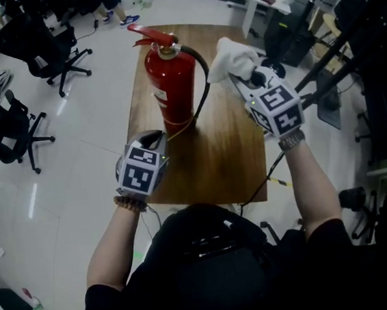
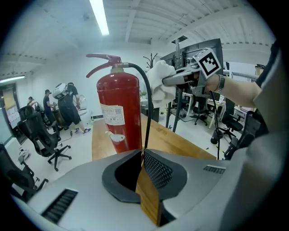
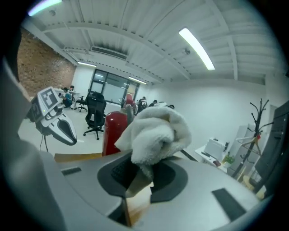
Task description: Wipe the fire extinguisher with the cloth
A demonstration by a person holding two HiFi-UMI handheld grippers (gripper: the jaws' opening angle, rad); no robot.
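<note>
In the head view, the jaws of the left hand-held gripper (image 1: 153,136) lie mostly under its own marker cube (image 1: 141,169), which also hides the near left corner of the desk (image 1: 228,154). The tips of the right hand-held gripper (image 1: 233,71) are buried in the cloth (image 1: 232,56). In the right gripper view that cloth covers most of the fire extinguisher (image 3: 112,131), whose base is cut off by the gripper's body, and the print on its label (image 2: 112,115) is too small to read.

Wooden table (image 1: 225,158), black office chairs (image 1: 43,48)

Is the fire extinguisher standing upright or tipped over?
Upright: the fire extinguisher stands on its base on the table, handle on top.
</note>
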